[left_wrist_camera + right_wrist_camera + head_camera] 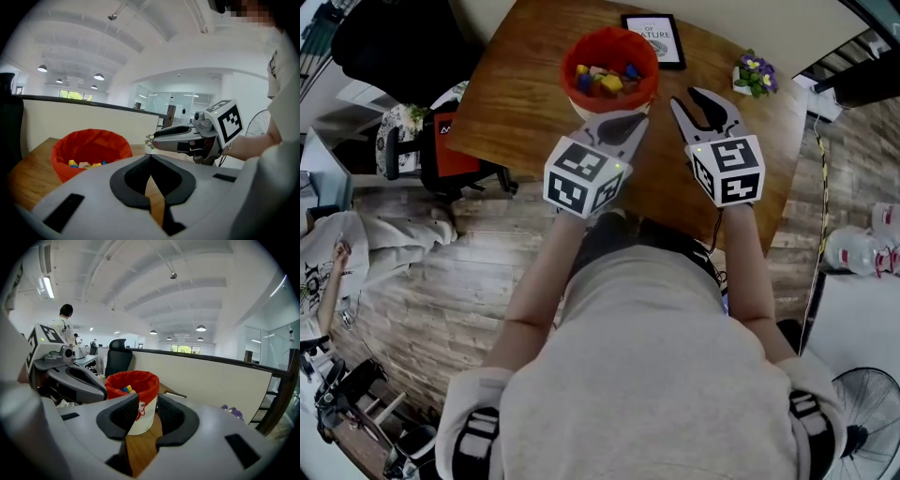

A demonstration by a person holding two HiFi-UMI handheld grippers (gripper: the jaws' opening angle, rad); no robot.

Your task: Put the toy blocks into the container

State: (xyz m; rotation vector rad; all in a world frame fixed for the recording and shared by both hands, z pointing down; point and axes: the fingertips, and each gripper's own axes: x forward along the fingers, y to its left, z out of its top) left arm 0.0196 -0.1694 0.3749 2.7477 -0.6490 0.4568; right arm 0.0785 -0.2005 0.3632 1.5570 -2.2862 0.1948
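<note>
Grey-shirted shoulders fill the bottom of the head view, forearms reaching to the table (516, 84). Left gripper (628, 120) has its jaws clenched together on nothing, tips just beside the red container (649, 58). Right gripper (688, 99) has its jaws released, spread and empty, near the container's right side, not touching. Toy blocks (607, 80) lie inside the container. Only the head view shows the framed picture (653, 39). Only the right gripper view shows the container's white lower wall. It also catches an office chair (117, 357).

Blocks (609, 80) lie in the container (649, 58) on the table (516, 89), frame (653, 39) behind
</note>
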